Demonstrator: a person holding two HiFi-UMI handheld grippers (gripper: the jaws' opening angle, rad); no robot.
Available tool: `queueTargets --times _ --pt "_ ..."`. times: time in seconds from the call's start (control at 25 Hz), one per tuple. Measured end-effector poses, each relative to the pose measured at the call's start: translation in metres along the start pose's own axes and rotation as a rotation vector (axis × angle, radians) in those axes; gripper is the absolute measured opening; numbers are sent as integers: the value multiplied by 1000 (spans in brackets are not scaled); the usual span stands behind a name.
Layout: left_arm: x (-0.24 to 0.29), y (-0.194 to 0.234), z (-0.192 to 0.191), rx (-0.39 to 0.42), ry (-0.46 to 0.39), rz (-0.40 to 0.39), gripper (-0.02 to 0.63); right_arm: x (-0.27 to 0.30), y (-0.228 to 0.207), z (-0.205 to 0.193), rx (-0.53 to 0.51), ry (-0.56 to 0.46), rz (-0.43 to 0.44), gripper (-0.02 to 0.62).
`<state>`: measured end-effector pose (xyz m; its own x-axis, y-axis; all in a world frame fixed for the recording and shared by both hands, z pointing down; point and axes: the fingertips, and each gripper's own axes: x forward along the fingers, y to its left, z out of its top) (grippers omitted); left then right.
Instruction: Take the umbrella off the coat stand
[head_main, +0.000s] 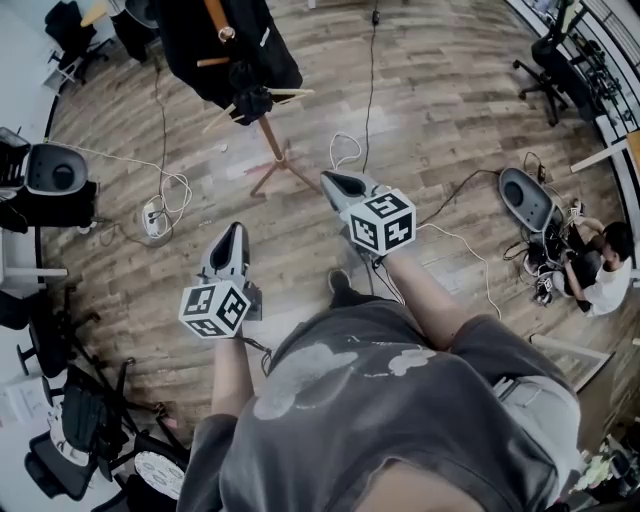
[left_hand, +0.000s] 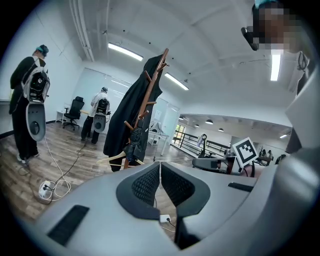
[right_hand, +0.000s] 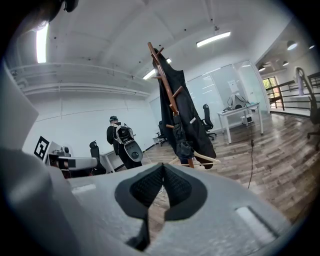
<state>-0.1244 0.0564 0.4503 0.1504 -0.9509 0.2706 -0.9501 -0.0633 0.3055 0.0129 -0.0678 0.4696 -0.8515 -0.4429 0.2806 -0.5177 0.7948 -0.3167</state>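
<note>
Both grippers are pressed together with nothing between their jaws, the left gripper (head_main: 233, 232) nearer the person and the right gripper (head_main: 331, 180) further forward. Ahead of them, open wooden floor (head_main: 295, 235) runs to the coat stand (head_main: 276, 152). A white cable loop (head_main: 345, 150) lies just beyond the right gripper, and a power strip (head_main: 152, 218) lies off the left gripper's left side. The umbrella (left_hand: 134, 145) hangs low on the stand, under the black coat (left_hand: 127, 117), well apart from both tools.

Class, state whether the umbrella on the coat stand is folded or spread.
Folded: the umbrella hangs as a compact dark bundle against the coat stand pole, beside the black coat.
</note>
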Motion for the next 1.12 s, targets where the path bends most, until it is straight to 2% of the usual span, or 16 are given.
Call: queueTargets --times 0.32,0.56,0.96,1.12 --pt "39 -1 17 20 -17 69 8 12 -47 13 16 3 34 -2" --pt "52 -1 26 24 -12 93 8 21 -63 20 38 3 53 -2" --pt "86 18 41 26 -14 77 8 52 -70 22 52 19 62 -2" --pt "109 33 44 18 -14 43 8 67 -86 31 48 -6 3 -2"
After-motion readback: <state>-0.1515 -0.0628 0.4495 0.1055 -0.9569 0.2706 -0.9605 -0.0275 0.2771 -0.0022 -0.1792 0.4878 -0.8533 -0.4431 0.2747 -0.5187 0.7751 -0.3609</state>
